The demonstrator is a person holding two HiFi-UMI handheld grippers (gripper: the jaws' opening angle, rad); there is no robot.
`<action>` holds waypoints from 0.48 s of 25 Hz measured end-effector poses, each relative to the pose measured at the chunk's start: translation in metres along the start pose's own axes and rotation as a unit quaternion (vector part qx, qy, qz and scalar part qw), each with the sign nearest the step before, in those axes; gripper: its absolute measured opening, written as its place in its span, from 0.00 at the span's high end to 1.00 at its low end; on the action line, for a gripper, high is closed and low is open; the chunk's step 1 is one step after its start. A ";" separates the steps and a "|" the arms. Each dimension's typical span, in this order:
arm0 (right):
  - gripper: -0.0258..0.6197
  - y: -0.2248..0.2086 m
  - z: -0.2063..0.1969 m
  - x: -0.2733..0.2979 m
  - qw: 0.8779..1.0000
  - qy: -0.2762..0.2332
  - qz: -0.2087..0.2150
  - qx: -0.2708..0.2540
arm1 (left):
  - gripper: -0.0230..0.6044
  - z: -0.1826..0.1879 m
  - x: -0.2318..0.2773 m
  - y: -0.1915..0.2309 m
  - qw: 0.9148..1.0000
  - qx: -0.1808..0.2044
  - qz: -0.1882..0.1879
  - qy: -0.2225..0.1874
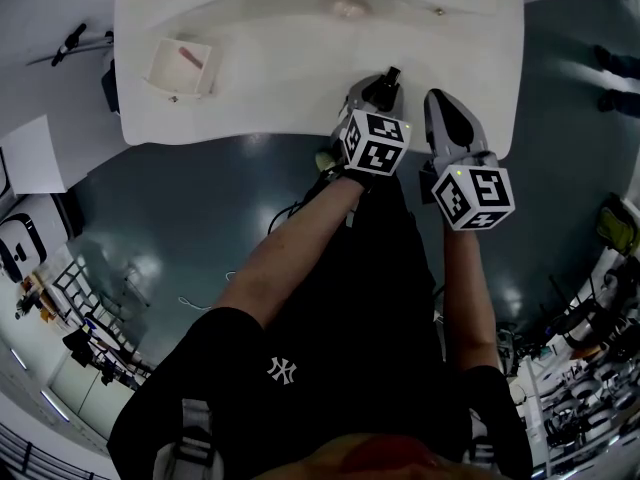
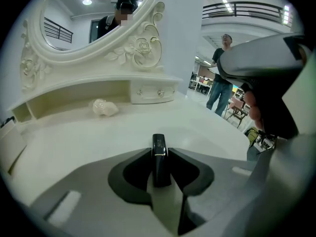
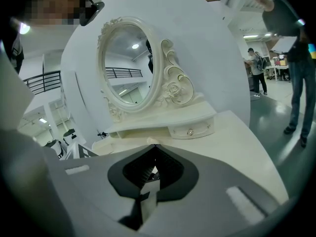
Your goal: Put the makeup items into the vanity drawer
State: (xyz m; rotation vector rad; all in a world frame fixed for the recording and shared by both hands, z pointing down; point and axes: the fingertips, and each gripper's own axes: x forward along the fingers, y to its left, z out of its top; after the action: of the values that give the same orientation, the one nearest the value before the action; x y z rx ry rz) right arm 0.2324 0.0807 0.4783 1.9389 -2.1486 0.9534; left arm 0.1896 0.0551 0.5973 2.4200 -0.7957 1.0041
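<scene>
We record a slim black lipstick tube (image 2: 159,159) with a thin pale band, standing upright and clamped between the jaws of the left gripper (image 2: 159,153). In the head view, at its 10 o'clock, the white vanity drawer (image 1: 158,71) stands open, with a pink item (image 1: 190,56) inside.

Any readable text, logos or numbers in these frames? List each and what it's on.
"NY": white interlocked monogram on the person's black shirt.
Small print near the top of the black tube held in the left gripper: too blurred to read.
The marker cubes: square patterns only, no letters.
</scene>
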 end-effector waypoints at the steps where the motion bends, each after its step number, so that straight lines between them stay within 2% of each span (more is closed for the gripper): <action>1: 0.92 0.000 -0.001 0.001 1.000 0.001 0.000 0.000 | 0.80 0.000 0.000 0.002 1.000 -0.002 0.000 0.000; 6: 0.92 0.002 -0.004 0.006 1.000 0.008 0.004 -0.001 | 0.81 0.001 -0.001 0.001 1.000 -0.001 -0.016 0.000; 12: 0.93 0.015 -0.004 0.016 1.000 0.009 0.018 -0.010 | 0.81 0.008 -0.013 0.016 1.000 -0.017 -0.010 -0.013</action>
State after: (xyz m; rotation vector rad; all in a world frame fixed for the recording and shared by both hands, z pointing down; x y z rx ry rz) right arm 0.2141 0.0689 0.4826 1.8814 -2.1820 0.9486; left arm 0.1762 0.0426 0.5849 2.4118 -0.7903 0.9449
